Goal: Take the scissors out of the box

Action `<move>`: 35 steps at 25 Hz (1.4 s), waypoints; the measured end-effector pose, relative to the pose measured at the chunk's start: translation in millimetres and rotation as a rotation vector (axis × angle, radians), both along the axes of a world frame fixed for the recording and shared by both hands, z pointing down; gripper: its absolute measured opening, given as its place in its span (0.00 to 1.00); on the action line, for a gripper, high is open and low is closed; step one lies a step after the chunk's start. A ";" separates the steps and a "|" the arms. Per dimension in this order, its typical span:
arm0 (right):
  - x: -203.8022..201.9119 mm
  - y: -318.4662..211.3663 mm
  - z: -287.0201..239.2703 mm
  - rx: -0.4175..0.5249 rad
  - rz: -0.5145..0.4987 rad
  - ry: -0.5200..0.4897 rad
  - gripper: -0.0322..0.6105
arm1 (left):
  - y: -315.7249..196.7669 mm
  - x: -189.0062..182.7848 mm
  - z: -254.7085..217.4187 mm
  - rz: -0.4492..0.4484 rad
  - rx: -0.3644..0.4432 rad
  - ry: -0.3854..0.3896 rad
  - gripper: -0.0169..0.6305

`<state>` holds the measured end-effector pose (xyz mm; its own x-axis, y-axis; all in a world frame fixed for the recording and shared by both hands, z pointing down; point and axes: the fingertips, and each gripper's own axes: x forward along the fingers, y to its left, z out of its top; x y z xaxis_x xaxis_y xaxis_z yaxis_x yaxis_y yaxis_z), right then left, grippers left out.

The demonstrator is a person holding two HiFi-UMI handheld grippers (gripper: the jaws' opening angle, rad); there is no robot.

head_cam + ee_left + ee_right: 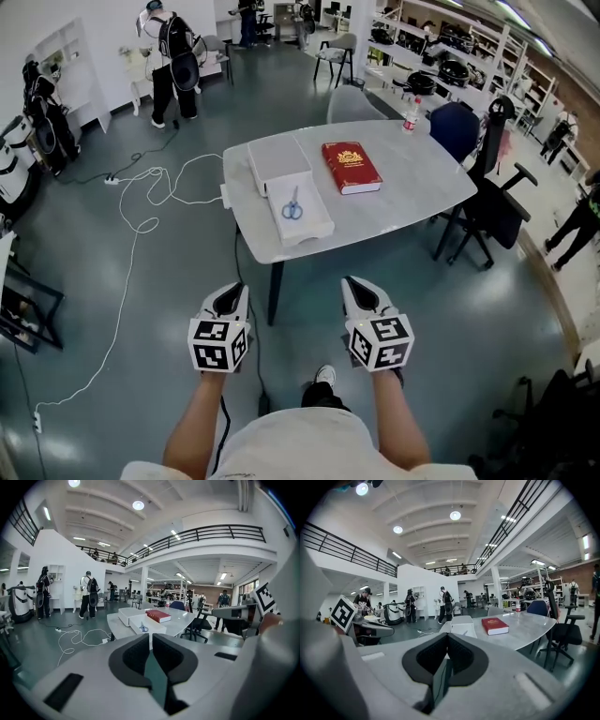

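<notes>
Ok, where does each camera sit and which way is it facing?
Head view: on the person's head, facing steeply down at the grey table and open white box holding blue-handled scissors; forearms, left gripper and right gripper show.
Left gripper view: on that gripper, facing level toward the table; its shut jaws show.
Right gripper view: likewise on its gripper; shut jaws show.
Shared: all three show the red hardcover book.

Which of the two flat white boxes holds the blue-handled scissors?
The nearer flat white box holds the blue-handled scissors; the farther flat white box behind it looks empty.
</notes>
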<state>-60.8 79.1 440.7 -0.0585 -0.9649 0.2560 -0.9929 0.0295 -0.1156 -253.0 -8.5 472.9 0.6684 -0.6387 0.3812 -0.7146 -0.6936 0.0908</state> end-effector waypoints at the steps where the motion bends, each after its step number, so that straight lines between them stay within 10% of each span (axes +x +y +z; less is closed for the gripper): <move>1: 6.8 -6.8 0.4 0.000 -0.009 -0.001 0.06 | -4.8 7.3 0.2 -0.006 -0.002 -0.001 0.06; 35: 179.0 -135.5 11.6 0.002 -0.136 -0.028 0.06 | -109.8 195.1 26.7 -0.078 -0.054 -0.086 0.07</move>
<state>118.2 -56.4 452.3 -0.1959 -0.9481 0.2505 -0.9760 0.1639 -0.1431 -58.0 -118.3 499.6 0.5810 -0.6643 0.4703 -0.7730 -0.6312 0.0632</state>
